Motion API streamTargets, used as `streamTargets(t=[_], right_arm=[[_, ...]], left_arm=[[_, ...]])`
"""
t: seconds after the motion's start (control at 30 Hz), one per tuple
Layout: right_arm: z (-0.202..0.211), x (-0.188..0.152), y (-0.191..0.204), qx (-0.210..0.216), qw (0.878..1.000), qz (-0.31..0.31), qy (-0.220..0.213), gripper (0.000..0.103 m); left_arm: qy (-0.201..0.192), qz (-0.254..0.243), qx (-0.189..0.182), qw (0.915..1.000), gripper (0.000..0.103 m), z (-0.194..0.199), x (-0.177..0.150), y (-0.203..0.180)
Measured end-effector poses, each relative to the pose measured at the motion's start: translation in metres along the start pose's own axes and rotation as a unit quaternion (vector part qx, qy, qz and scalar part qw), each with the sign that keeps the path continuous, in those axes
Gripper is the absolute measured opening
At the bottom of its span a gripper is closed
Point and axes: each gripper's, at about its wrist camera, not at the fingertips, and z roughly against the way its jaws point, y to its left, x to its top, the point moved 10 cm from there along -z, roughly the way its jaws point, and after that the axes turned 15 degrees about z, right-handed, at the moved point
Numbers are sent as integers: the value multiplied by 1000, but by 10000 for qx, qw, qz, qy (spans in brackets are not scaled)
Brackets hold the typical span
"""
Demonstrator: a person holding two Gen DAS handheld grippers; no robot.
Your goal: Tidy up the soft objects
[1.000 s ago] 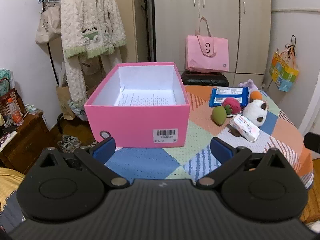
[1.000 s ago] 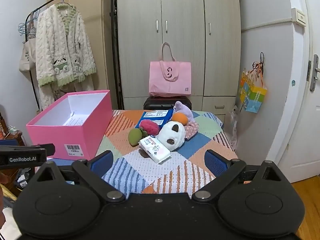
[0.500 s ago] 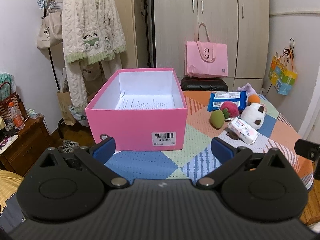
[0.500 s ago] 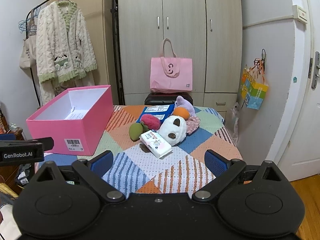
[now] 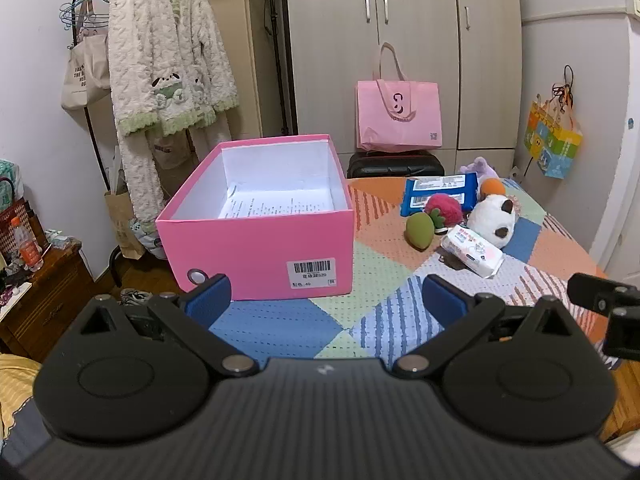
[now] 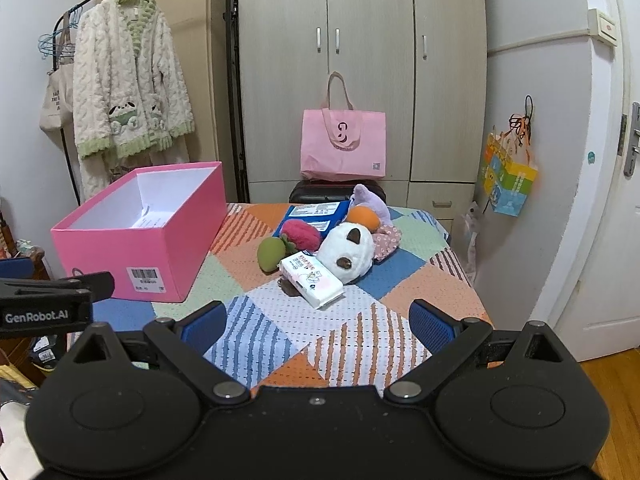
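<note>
I hold my left hand-held gripper and my right hand-held gripper above the near edge of the worktop with its patchwork cloth, both with fingers spread apart and nothing between them. Beyond my left one, the open pink cardboard box stands at the worktop's left edge. Toward the right side lie a white tissue pack, then a green plush fruit, a pink plush strawberry and a white plush animal, clustered touching, with a blue wipes packet behind.
</note>
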Motion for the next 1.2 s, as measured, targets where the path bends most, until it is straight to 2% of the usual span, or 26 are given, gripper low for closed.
streamTargets(t=[0.43, 0.63, 0.93, 1.2], right_arm=[[1, 0, 1, -26, 10000, 1, -40, 100], [-2, 0, 1, -193, 9998, 52, -26, 100], [-13, -1, 3, -170, 9998, 61, 62, 100], [-11, 7, -3, -243, 9993, 272, 25, 100]], left_arm=[[3, 111, -173, 9998, 103, -3, -3, 0], [-36, 125, -241, 9996, 103, -10, -8, -2], [173, 115, -414, 9989, 103, -26, -19, -10], [86, -141, -567, 9983, 103, -12, 4, -10]])
